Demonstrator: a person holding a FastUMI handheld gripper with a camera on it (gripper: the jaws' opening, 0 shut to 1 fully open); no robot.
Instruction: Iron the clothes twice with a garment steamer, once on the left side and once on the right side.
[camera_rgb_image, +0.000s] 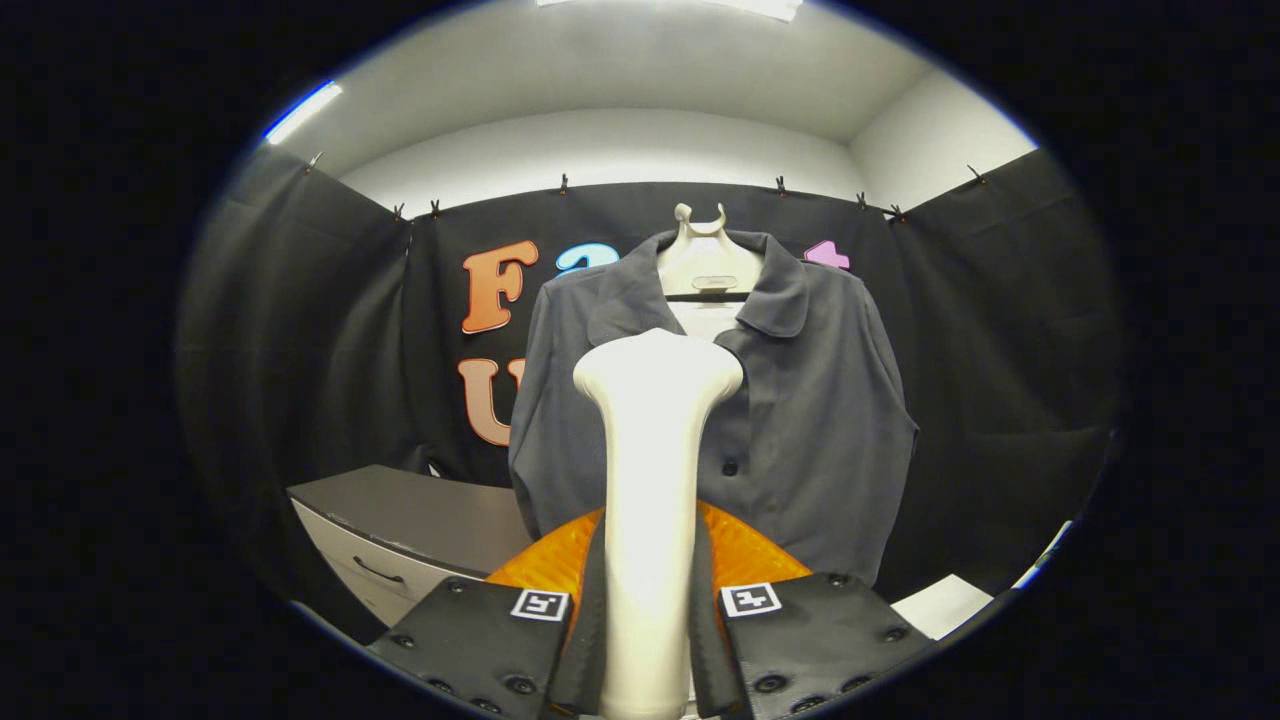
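1. Steamer (652, 480): smooth white body w/ a slim handle that flared into a wide rounded head at the top. Gripper (648, 600) was clenched on the handle, a finger pressing each side.
2. Shirt (800, 420): dark grey, collared, buttoned front w/ two dark buttons visible, on a white hanger (706, 262) in front of the far black cloth wall.
3. Steamer's long axis ran up and away from the fingers, straight toward the shirt; head pointed at the shirt's chest, just left of the button line. Cannot tell if head touched the fabric.
4. Shirt hung upright, long axis vertical, collar open at the top, hem low behind the fingers.
5. Edges: shirt's left edge sat near the steamer head; right sleeve edge was well right of it, so more fabric lay open on the right.
6. Room: grey cabinet (420, 520) w/ a drawer handle stood near left, below the shirt's left hem. A white surface (940, 605) lay near right. Black cloth showed on both sides of the shirt.
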